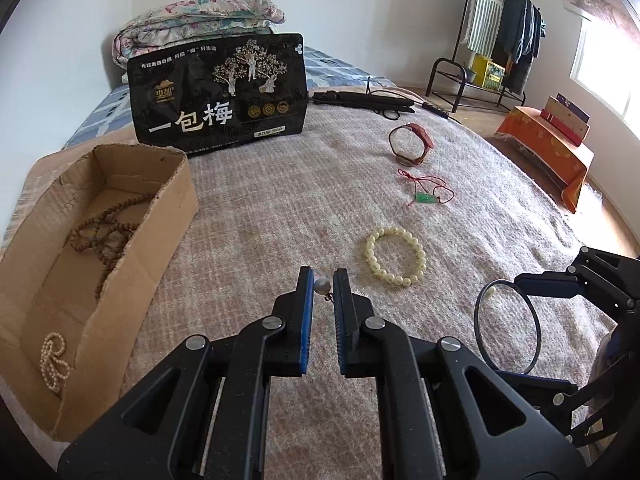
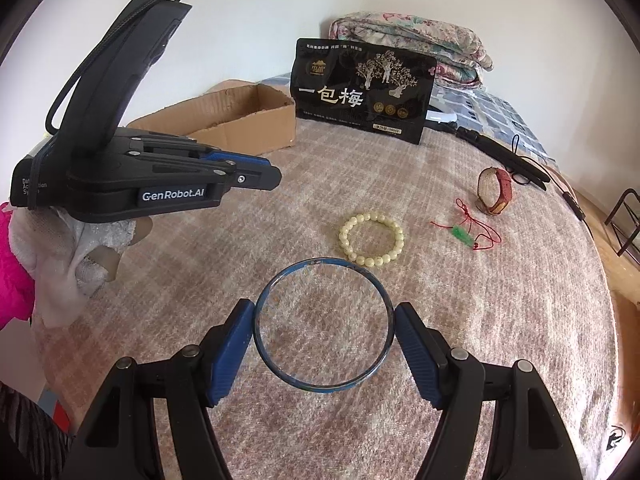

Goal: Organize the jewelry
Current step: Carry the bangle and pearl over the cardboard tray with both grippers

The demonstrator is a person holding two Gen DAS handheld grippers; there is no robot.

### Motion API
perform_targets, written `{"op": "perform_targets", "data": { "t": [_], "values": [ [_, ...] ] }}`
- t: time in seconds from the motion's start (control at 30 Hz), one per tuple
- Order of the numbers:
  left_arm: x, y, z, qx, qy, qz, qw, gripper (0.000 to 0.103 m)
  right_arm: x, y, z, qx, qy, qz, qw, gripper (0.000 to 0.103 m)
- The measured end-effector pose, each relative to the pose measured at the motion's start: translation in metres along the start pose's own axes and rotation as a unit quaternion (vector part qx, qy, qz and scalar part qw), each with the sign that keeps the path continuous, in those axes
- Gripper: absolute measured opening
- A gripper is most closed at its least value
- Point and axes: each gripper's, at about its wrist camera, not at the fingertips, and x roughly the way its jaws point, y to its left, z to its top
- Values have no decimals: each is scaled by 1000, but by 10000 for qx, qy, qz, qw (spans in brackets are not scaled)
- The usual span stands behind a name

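A bed point(image 1: 280, 208) covered with a pinkish woven blanket fills both views and serves as the sorting surface. At its far end a folded floral quilt point(image 1: 200, 20) sits stacked, and a large black snack bag point(image 1: 220, 92) with gold trees stands upright in front of it.

On the left lies an open cardboard box point(image 1: 100, 216), apparently the collecting place: a string of brown wooden beads point(image 1: 104, 228) and a string of small pearls point(image 1: 54, 360) already lie inside.

Loose on the blanket, well apart from the box, wait a cream bead bracelet point(image 1: 394, 256), a red-strapped watch point(image 1: 412, 144) standing on edge, and a green pendant on red cord point(image 1: 426, 196).

The right claw point(image 2: 324, 330) is clamped across a thin blue bangle point(image 2: 324, 324), one pad pressing each side of the ring so it stays flat and open, held above the blanket.

The left claw point(image 1: 323, 286), held by a hand in a pale glove, is closed almost together, pinching a small pearl-like bead earring point(image 1: 322, 285) at its tips; a tiny hook hangs below the bead.

Both pieces look ready to be carried toward the box.
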Motion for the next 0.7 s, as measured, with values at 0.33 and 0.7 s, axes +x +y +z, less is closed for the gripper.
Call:
{"op": "perform_targets", "data": {
  "t": [0.33,0.7],
  "values": [
    [-55,13,1,-109,-319,206,9992,8,-27,4,11,241,-69,-91,9996,73],
    [-114,37,-5,-78,-512,600,9969,8,-48,36,39,469,-480,-136,9977,73]
  ]
}}
